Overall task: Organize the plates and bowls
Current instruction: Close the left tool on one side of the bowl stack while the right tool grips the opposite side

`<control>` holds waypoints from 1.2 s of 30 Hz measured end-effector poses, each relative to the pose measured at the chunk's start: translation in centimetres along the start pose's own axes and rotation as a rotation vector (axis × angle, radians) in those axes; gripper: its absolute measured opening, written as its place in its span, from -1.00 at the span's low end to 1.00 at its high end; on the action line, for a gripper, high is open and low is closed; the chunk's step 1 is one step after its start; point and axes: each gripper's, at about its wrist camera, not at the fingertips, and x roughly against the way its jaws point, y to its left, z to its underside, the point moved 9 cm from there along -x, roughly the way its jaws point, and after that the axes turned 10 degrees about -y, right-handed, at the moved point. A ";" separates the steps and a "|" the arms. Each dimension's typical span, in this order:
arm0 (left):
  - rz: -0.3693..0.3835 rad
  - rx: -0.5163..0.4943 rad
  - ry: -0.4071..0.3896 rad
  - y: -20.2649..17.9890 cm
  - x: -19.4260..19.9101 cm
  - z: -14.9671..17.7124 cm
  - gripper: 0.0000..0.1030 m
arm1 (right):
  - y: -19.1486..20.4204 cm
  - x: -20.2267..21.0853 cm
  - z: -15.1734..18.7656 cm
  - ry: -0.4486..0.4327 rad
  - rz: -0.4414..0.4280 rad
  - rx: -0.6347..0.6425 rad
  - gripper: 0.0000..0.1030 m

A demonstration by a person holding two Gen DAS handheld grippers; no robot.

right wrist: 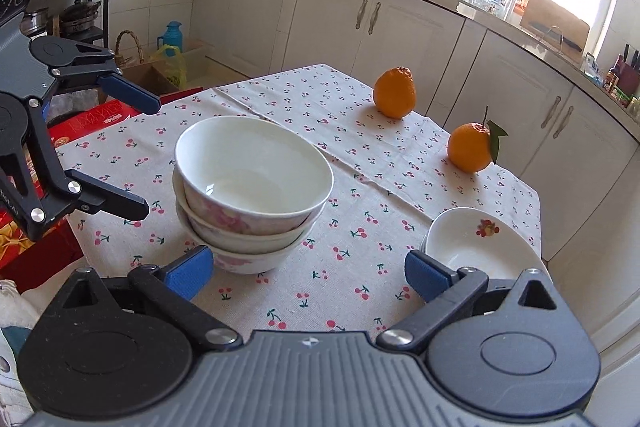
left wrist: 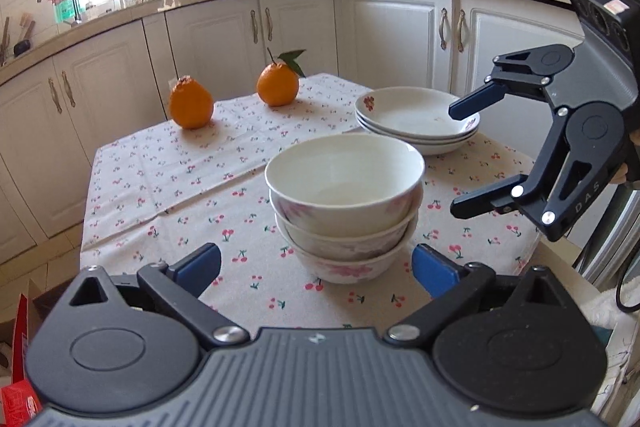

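Three white bowls with pink flowers stand stacked point(left wrist: 344, 207) in the middle of the cherry-print tablecloth point(left wrist: 160, 179); the stack shows in the right wrist view too point(right wrist: 252, 187). Three white plates are stacked point(left wrist: 416, 119) behind and to the right, also visible in the right wrist view point(right wrist: 476, 247). My left gripper point(left wrist: 316, 267) is open and empty, just in front of the bowl stack. My right gripper point(right wrist: 308, 271) is open and empty, between bowls and plates; in the left wrist view it point(left wrist: 460, 159) hovers at the plates' right edge.
Two oranges point(left wrist: 191, 103) point(left wrist: 278, 84) sit at the far side of the table. White kitchen cabinets point(left wrist: 224, 35) and a worktop surround the table. Red boxes point(right wrist: 92, 119) lie on the floor beside the table.
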 end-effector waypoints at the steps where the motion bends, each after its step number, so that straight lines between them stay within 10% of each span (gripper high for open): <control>1: -0.003 0.011 0.013 0.1 -0.1 0.4 0.97 | 0.2 0.0 0.3 0.005 -0.003 0.002 1.00; 36: 0.342 -0.205 0.138 -0.1 -6.8 2.9 0.76 | 2.2 -6.7 1.7 0.142 -0.268 0.088 1.00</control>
